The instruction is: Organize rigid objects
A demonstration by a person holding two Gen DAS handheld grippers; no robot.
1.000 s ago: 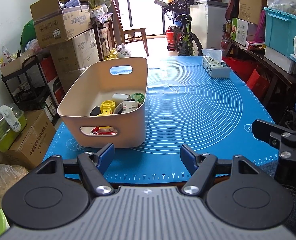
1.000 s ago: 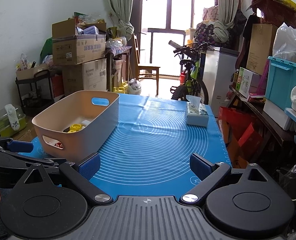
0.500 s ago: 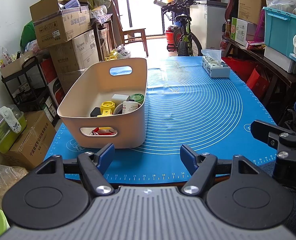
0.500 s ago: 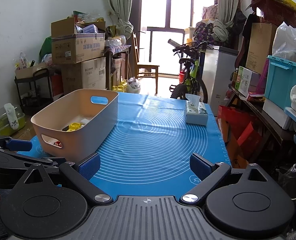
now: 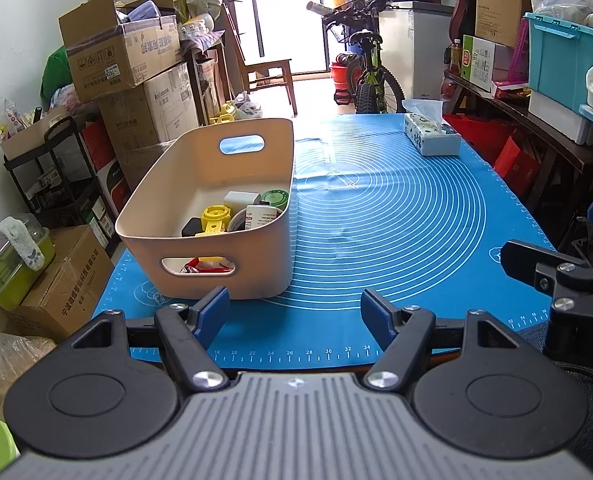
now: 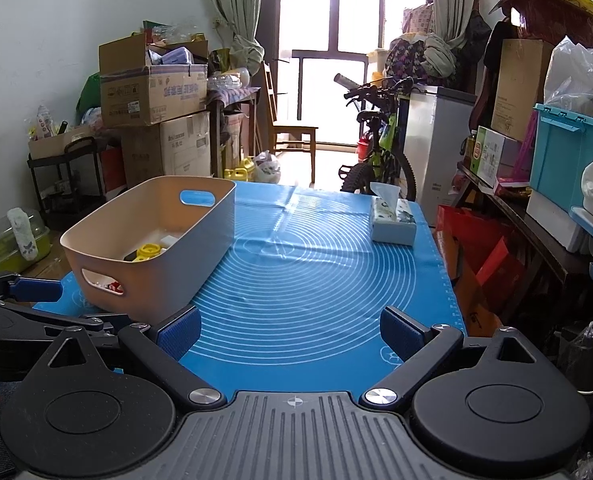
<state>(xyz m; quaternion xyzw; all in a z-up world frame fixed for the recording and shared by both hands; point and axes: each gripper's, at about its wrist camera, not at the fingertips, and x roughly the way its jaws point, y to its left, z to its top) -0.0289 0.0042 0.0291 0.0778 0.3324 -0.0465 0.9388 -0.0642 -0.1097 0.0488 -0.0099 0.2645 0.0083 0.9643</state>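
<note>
A beige plastic bin stands on the left of the blue mat. It holds several small items: a yellow part, a white box, a green-lidded jar, a tape roll and a red piece behind the near handle slot. The bin also shows in the right wrist view. My left gripper is open and empty at the mat's near edge, just short of the bin. My right gripper is open and empty over the near edge, to the right of the bin.
A tissue box sits at the far right of the mat. Cardboard boxes and a black shelf stand left of the table. A bicycle, a white freezer and a loaded bench stand behind and to the right.
The right wrist view has shifted slightly, so the bin sits a little more to the left. The left view is almost unchanged. Both grippers stay open.
</note>
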